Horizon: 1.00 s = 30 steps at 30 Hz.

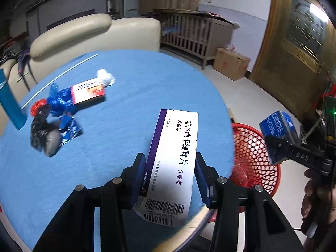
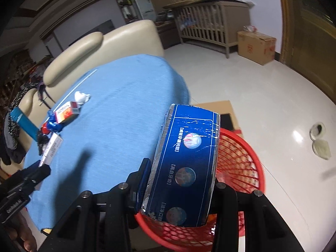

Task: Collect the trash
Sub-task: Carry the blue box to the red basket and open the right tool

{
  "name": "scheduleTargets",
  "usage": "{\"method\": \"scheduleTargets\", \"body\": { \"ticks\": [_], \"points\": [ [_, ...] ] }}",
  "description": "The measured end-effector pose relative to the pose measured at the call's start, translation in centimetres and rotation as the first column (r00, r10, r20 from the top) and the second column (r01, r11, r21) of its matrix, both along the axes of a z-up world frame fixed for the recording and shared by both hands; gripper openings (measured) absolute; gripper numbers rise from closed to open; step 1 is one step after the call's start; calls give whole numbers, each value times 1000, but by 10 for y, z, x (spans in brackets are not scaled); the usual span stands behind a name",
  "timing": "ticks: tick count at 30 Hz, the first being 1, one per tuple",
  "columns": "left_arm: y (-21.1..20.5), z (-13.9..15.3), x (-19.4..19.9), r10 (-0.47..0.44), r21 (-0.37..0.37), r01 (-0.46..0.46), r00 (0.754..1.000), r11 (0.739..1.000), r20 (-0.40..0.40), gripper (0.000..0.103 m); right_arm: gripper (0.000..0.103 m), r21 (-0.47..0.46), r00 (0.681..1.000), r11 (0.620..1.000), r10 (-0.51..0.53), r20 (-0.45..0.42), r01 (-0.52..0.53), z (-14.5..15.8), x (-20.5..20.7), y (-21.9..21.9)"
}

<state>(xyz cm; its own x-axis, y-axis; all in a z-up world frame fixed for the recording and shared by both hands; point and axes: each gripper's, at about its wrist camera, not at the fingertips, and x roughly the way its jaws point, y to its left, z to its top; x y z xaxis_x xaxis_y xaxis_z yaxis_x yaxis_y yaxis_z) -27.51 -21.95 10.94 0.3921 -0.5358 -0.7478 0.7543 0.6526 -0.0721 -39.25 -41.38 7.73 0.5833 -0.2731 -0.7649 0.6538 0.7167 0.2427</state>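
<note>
My left gripper (image 1: 170, 160) is shut on a white medicine box (image 1: 176, 142) with a purple edge, held over the near right part of the blue table (image 1: 126, 79). My right gripper (image 2: 182, 174) is shut on a dark blue box (image 2: 187, 157) above the rim of the red mesh basket (image 2: 241, 168). In the left wrist view, the basket (image 1: 252, 147) stands on the floor just right of the table, and the right gripper (image 1: 279, 147) hangs over it with the blue box (image 1: 277, 128). The left gripper (image 2: 42, 168) shows at the right wrist view's left edge.
More trash lies at the table's far left: a red-and-white carton (image 1: 88, 92), crumpled white paper (image 1: 106, 77), blue wrappers (image 1: 61, 100), a red cap (image 1: 38, 106) and a dark wrapper (image 1: 42, 132). A cream sofa (image 1: 94, 33) stands behind. Flat cardboard (image 2: 220, 109) lies by the basket.
</note>
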Motion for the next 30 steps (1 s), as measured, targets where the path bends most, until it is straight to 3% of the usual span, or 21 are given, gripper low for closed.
{"method": "scheduleTargets", "body": {
  "ticks": [13,30],
  "points": [
    [-33,4,-25,-74,25,74,997,997,23,48,43,22,998,999,-40,-56,42,-26,-28,-22],
    [-55,5,-38,-112,42,111,993,993,26,48,44,74,986,996,-36,-160,49,-69,-30,-36]
  ]
}}
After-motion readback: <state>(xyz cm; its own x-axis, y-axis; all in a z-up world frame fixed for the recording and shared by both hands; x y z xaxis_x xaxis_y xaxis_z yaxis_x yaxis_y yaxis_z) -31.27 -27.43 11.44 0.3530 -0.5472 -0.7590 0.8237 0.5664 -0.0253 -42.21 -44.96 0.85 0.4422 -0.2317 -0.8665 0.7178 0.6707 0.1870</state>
